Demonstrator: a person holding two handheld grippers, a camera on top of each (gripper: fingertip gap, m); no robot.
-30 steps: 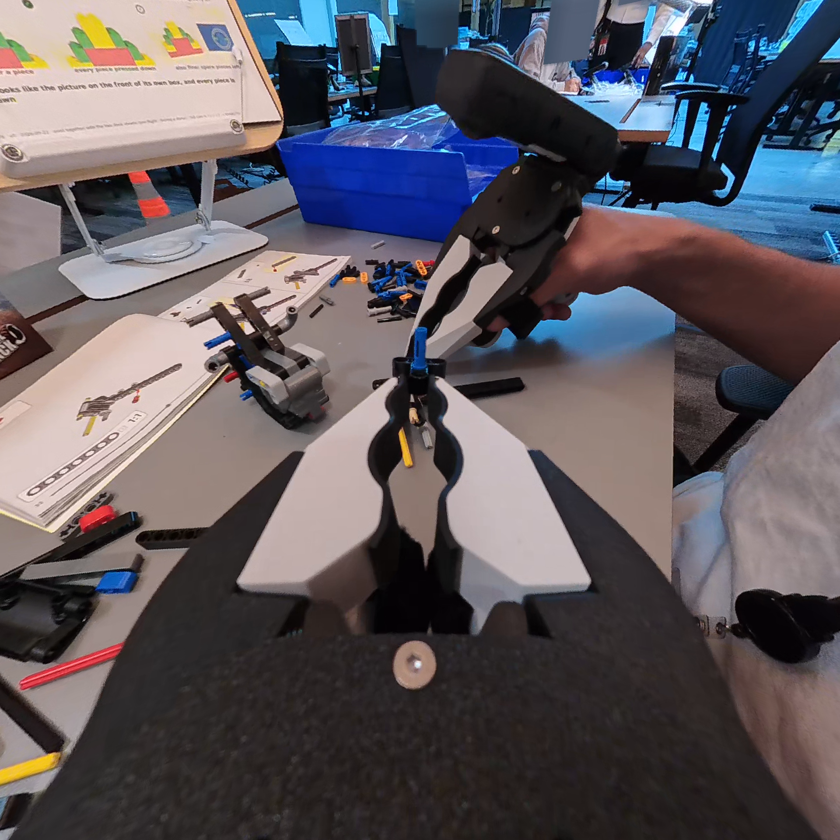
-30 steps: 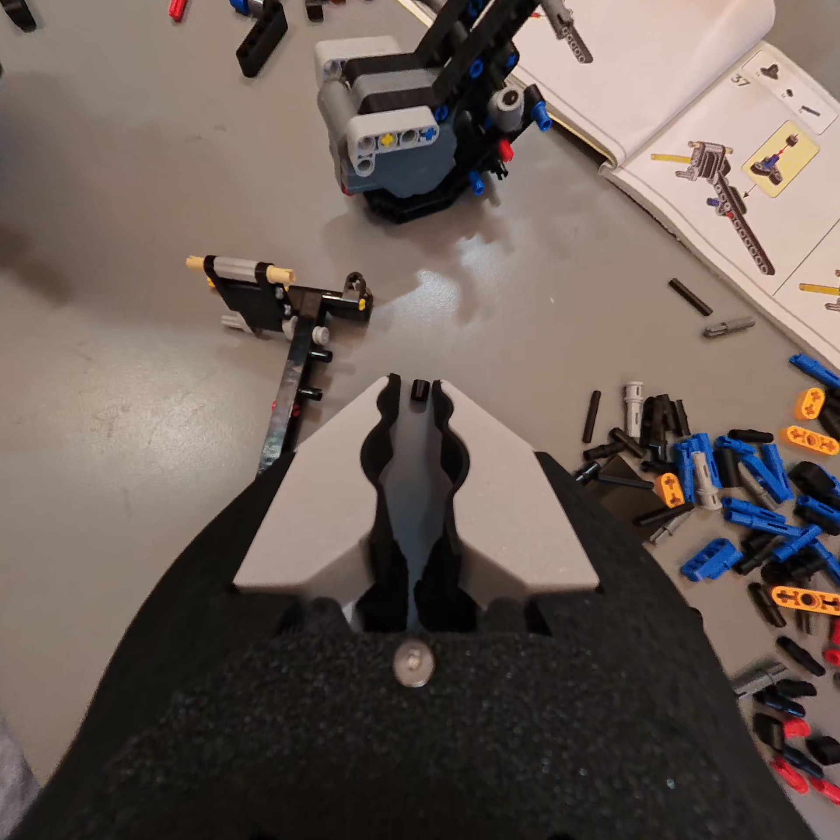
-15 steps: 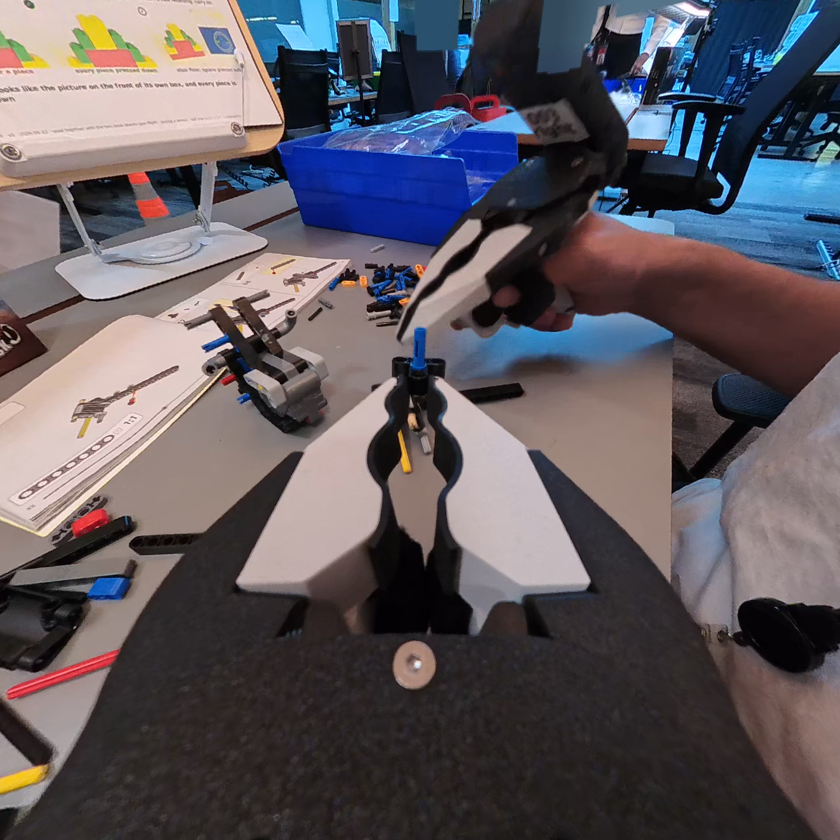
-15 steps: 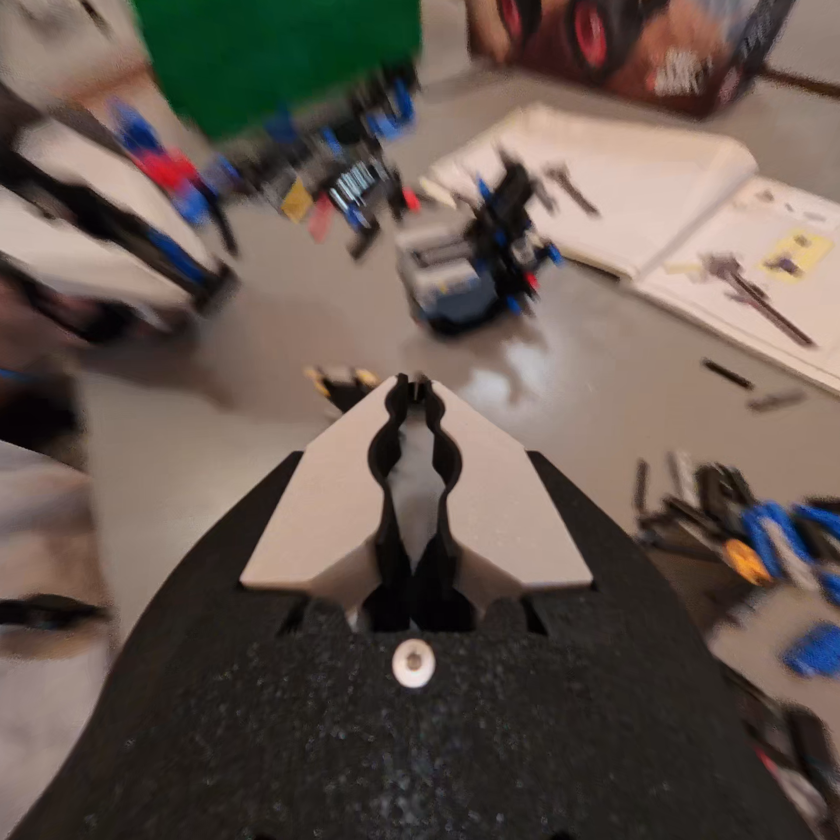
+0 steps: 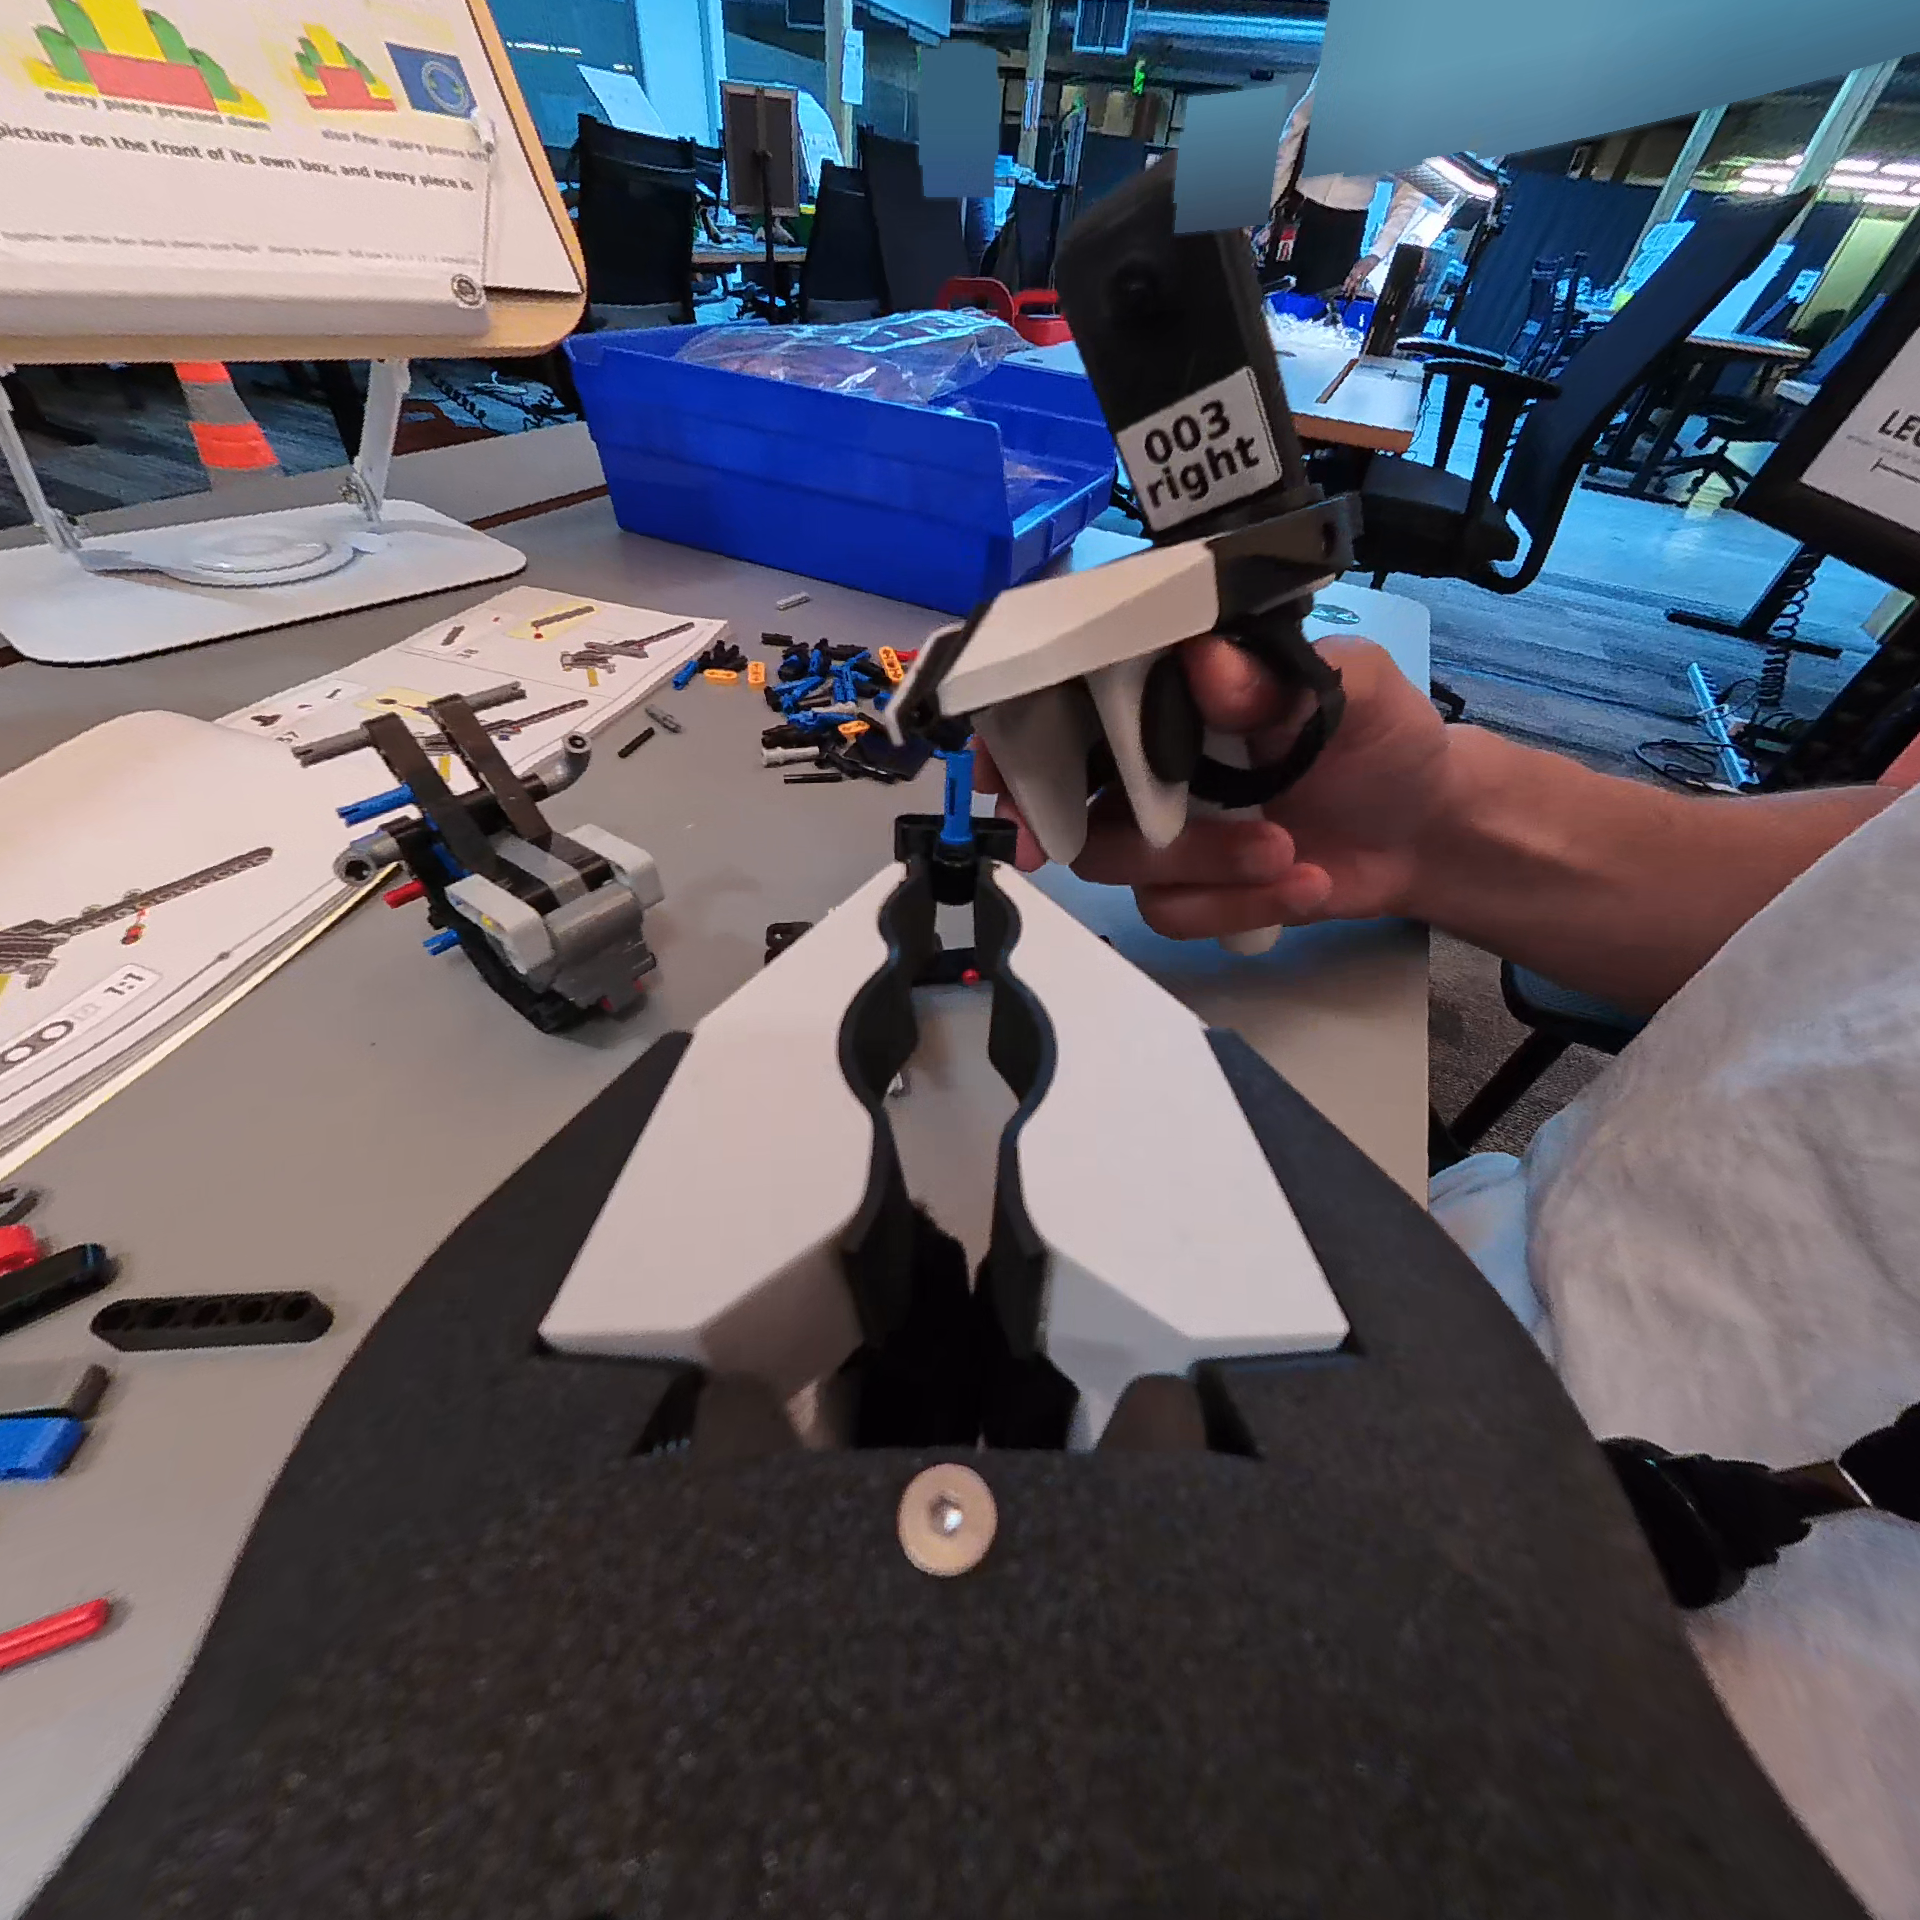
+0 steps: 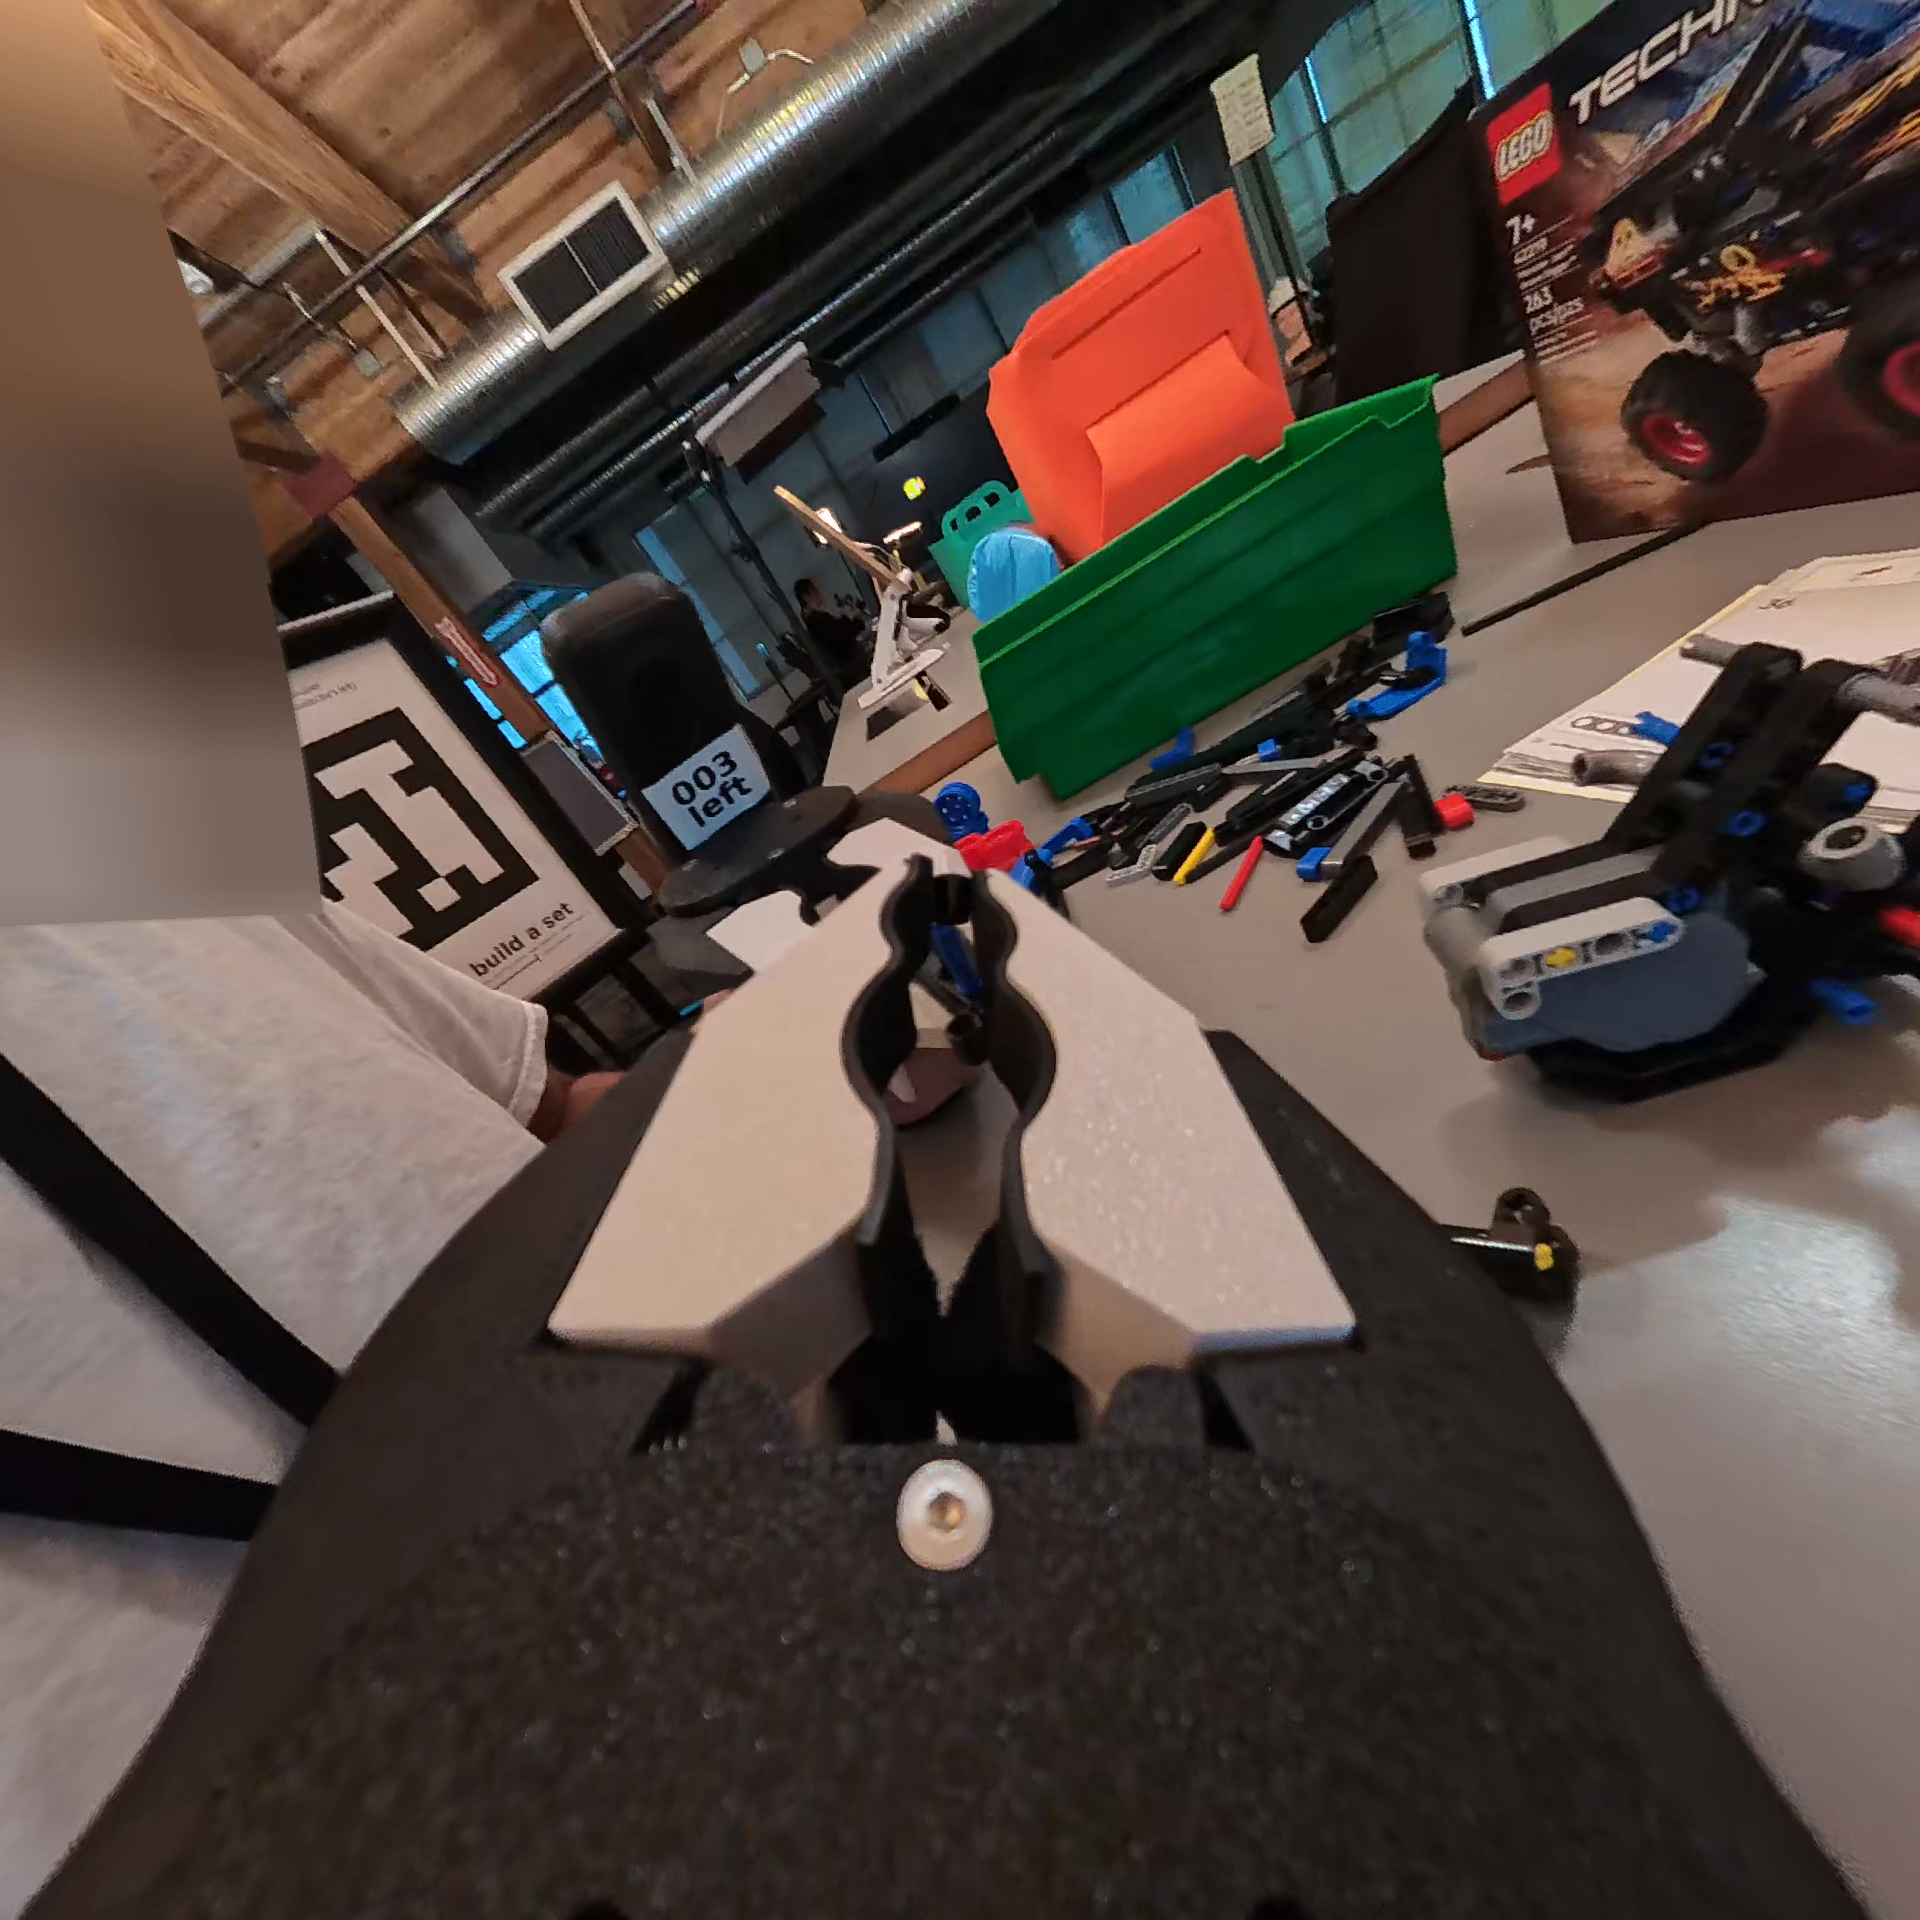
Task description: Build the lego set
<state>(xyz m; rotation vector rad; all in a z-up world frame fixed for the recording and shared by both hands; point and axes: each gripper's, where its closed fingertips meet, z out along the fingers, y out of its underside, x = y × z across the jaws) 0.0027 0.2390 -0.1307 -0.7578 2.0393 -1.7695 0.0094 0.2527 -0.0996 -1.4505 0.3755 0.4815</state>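
Note:
My left gripper (image 5: pixel 951 868) is shut on a small black connector with a blue pin (image 5: pixel 956 795) standing up from it, held above the grey table (image 5: pixel 312 1091). My right gripper (image 5: pixel 920 717), held by a hand, points down at the top of the blue pin. In the right wrist view my right gripper (image 6: pixel 948 896) is shut on a small black piece (image 6: pixel 951 888), and the blue pin (image 6: pixel 951 951) shows just behind its tips. The part-built grey and black model (image 5: pixel 540 904) stands on the table to the left, and also shows in the right wrist view (image 6: pixel 1662 935).
The open instruction booklet (image 5: pixel 156 831) lies left of the model. A pile of small pins (image 5: pixel 821 686) lies before a blue bin (image 5: pixel 831 488). A green bin (image 6: pixel 1216 644), loose beams (image 6: pixel 1278 800), the set's box (image 6: pixel 1714 260) and a small black sub-assembly (image 6: pixel 1517 1242) are on the table. Left and right tips are no more than a few centimetres apart.
My right gripper lifted off the table and swung round to face the left gripper, its tips coming down over the blue pin. The left gripper kept its hold, almost still.

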